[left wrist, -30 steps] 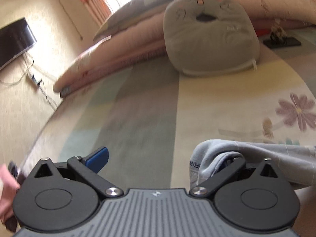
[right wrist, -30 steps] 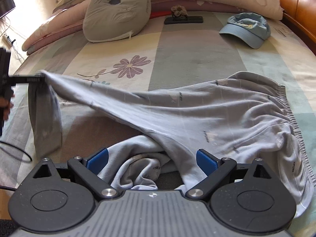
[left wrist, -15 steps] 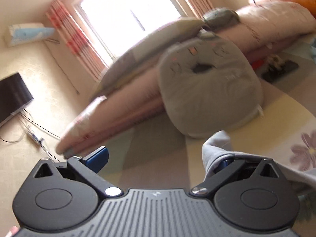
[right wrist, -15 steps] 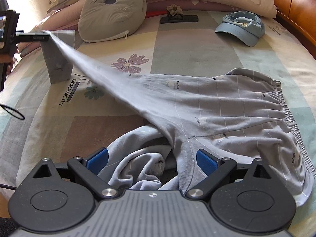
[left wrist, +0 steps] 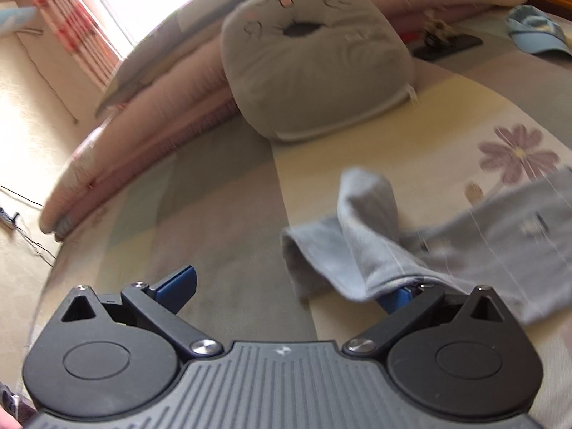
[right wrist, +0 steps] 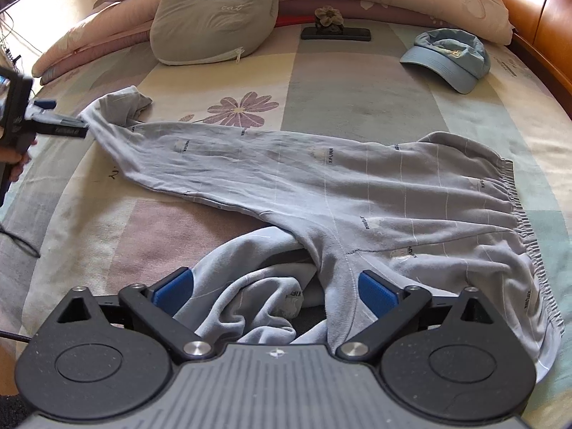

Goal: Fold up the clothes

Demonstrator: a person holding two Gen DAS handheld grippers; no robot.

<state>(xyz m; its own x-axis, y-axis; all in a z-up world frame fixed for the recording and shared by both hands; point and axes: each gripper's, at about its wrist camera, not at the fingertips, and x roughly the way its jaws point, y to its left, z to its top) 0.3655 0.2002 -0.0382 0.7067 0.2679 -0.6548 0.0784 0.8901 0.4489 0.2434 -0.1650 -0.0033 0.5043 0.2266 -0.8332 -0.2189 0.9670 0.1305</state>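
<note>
The grey trousers were spread across the bed, one leg stretched toward the left gripper, whose jaws were wide, cloth draped over one finger. The right gripper was held with jaws wide over the crumpled second leg.

Black ribbed tool bodies; blue pads; silver pivot screws.

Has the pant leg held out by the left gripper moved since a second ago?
Yes. The pant leg has come down: earlier it hung stretched in the air, now it lies flat on the bedspread, its cuff just left of the purple flower print.
</note>
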